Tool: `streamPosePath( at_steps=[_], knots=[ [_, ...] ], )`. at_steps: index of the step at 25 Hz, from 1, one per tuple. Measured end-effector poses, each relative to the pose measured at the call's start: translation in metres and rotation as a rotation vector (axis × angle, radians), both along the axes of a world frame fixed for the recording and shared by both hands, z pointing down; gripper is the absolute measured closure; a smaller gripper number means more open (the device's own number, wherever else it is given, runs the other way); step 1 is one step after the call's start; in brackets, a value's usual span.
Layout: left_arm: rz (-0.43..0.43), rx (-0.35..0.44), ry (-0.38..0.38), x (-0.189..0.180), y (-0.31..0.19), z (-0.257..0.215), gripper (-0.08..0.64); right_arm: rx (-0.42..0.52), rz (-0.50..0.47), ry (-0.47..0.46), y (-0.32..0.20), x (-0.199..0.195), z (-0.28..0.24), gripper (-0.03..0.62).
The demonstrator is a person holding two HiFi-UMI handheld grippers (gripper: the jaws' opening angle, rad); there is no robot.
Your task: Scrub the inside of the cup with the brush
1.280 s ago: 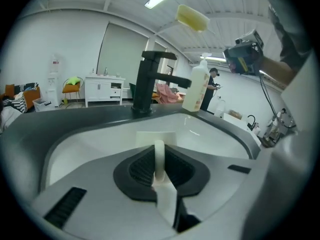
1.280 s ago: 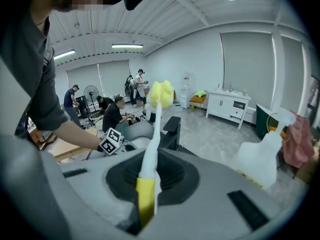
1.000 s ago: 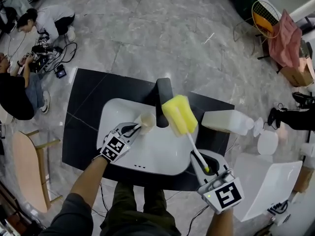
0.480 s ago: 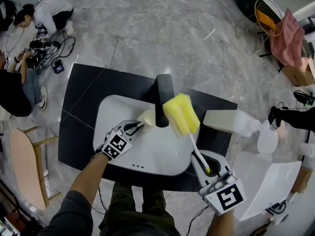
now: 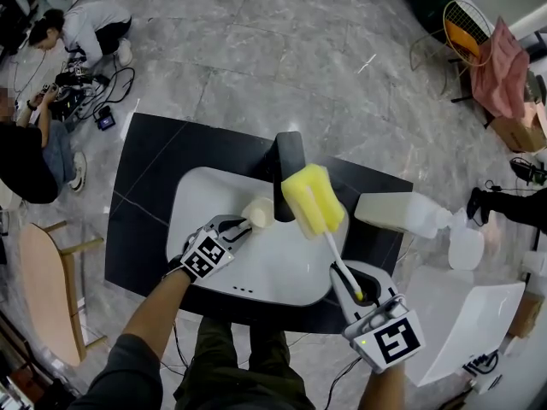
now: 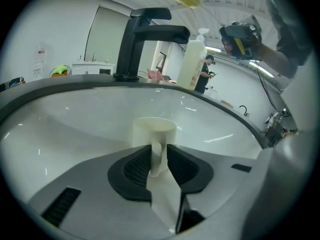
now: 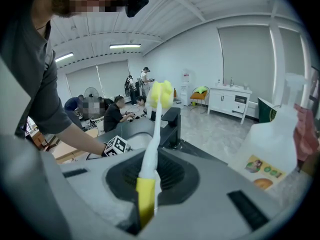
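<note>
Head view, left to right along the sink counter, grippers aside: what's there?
cup → brush → bottle. The faucet is left out because the brush head overlaps it.

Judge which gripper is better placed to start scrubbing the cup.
Right: right gripper holds the brush, sponge above the sink; left gripper's jaws have just been opening around the cup's handle.
</note>
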State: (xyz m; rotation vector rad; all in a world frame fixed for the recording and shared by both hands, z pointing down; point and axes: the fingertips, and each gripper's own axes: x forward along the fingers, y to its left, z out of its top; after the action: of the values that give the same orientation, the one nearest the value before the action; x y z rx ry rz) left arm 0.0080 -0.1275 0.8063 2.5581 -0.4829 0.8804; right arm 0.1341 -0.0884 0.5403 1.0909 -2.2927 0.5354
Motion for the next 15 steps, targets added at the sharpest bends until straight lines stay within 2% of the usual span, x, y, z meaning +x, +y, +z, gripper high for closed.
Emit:
streamPosePath(
  at_steps=[7,10,15],
  knots=[
    [0.019,-0.035,-0.066,-0.004,0.009,0.011,0.446,0.005,-0.003,0.001,0.005,-0.006,-0.003,0.577],
    [0.03,-0.054,-0.111,-0.009,0.015,0.017,0.364,0.009,-0.001,0.004,0.006,-0.005,-0.006,0.576],
    [-0.001,-0.053,-0.113,-0.018,0.014,0.011,0.354,0.02,0.01,0.006,0.009,-0.004,-0.011,0.577]
  ],
)
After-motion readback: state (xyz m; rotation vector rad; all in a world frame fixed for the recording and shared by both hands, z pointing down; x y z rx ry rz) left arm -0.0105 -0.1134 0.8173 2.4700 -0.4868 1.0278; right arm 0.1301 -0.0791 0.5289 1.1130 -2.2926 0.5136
